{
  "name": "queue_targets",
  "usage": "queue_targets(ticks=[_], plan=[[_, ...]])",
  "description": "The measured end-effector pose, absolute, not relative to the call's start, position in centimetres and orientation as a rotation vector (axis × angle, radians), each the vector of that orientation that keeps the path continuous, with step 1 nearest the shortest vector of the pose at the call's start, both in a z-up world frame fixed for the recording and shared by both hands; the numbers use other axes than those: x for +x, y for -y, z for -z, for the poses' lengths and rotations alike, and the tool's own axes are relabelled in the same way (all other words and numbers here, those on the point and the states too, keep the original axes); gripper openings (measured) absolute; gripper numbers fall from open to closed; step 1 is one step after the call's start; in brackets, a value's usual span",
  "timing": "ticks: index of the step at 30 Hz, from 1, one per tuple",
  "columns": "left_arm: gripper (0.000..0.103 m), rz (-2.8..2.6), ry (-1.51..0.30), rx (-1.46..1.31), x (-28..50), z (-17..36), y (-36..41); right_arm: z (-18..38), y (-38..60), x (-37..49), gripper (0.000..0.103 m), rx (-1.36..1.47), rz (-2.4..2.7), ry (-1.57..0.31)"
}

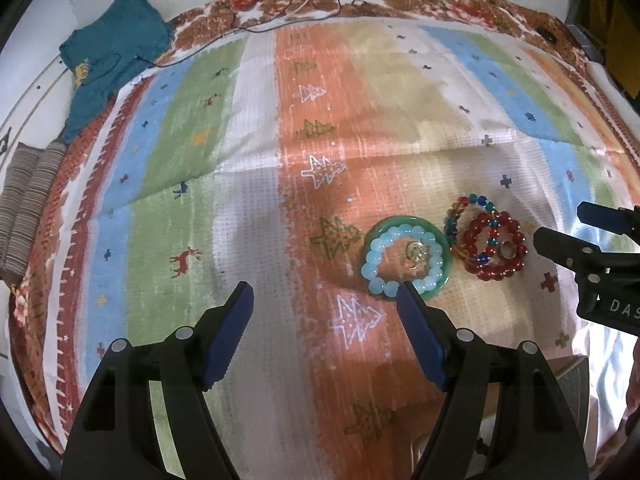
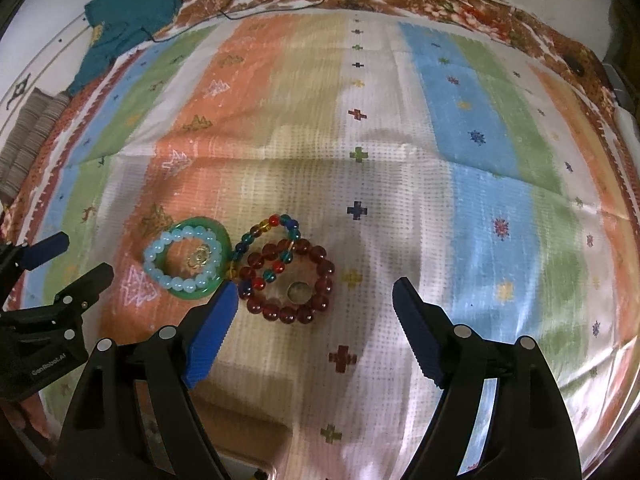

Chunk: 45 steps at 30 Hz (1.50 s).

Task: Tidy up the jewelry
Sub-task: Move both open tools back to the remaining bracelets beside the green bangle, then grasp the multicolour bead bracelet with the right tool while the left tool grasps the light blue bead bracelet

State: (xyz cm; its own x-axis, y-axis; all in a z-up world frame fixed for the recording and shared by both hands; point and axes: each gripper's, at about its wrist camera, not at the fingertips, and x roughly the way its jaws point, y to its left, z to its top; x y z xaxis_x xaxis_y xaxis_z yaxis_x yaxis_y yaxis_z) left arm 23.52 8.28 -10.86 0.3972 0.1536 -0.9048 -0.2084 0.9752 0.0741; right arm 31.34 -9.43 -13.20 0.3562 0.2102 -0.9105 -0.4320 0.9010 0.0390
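Striped cloth [image 2: 400,140] carries the red bead bracelet [image 2: 288,280], light, slippery and floppy, so my spread, empty right fingers [image 2: 312,304] and left fingers [image 1: 324,304] should pinch its rim.

so the pale bead bracelet [image 2: 182,262] lies on the bangle [image 2: 218,236]; right of the bangle sit two overlapping bead bracelets [image 2: 288,276], ring [image 2: 299,293] inside one.

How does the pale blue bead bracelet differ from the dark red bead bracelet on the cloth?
The pale blue bracelet has milky, light beads; the dark red bracelet has dark, glassy ones. The pale blue bracelet lies on a green bangle around a gold piece; the dark red bracelet lies on the cloth, overlapping a multicoloured strand. Both lie flat as closed rings.
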Motion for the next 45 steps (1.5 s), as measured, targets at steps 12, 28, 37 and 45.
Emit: queue_targets(ticks=[12,28,37,45], plan=[[0.074,-0.209,-1.182,-0.055,25.3,12.9,-8.3,14.8,7.7,32.9,0.080,-0.273,-0.414,-1.163],[0.065,-0.147,-1.211,-0.068,27.3,14.8,-8.2,17.3,6.3,35.1,0.068,-0.298,-0.414,-1.204],[0.032,-0.117,-1.229,-0.088,27.7,15.7,-8.5,18.0,5.7,35.9,0.043,-0.270,-0.449,-1.215],[0.014,-0.110,-1.235,-0.071,27.7,15.7,-7.9,18.2,5.5,36.0,0.021,-0.235,-0.479,-1.233]])
